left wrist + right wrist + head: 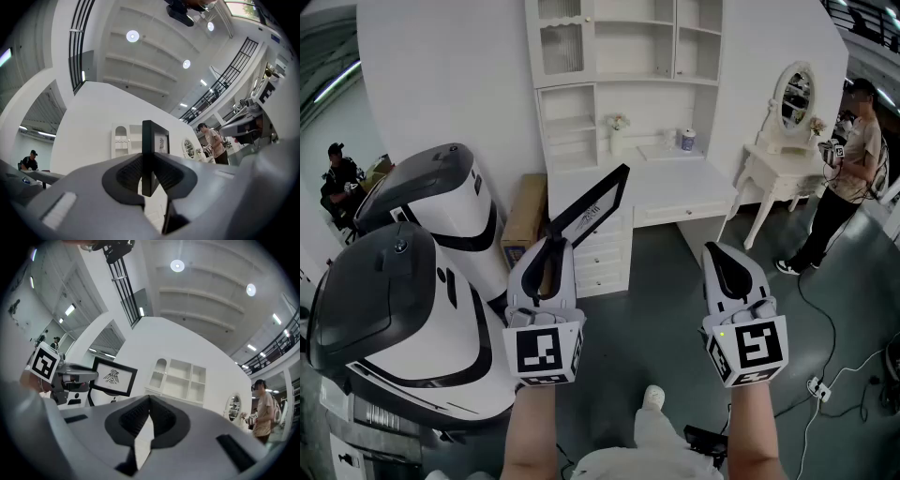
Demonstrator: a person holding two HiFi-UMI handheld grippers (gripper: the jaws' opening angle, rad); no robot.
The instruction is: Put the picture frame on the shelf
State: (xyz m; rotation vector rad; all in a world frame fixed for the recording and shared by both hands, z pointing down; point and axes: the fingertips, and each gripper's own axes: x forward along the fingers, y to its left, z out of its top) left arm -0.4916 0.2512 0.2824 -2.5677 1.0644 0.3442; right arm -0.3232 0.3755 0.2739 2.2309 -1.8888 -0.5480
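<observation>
A black picture frame (pixel 595 206) sticks up and to the right out of my left gripper (pixel 551 248), which is shut on its lower corner. In the left gripper view the frame's edge (pixel 148 140) stands upright, pinched between the two pads. My right gripper (pixel 724 253) hangs to the right at about the same height, shut with nothing in it; its pads (pixel 140 416) meet at the tips. From that gripper's view the frame (pixel 114 377) shows its bird print. The white shelf unit (pixel 623 56) over a desk stands ahead against the wall.
Two large white-and-black machines (pixel 403 309) fill the left side, with a cardboard box (pixel 525 211) beside the desk. A white vanity table with an oval mirror (pixel 787 141) and a standing person (pixel 853 159) are at right. Another person (pixel 337 173) sits far left. Cables (pixel 844 375) lie on the floor.
</observation>
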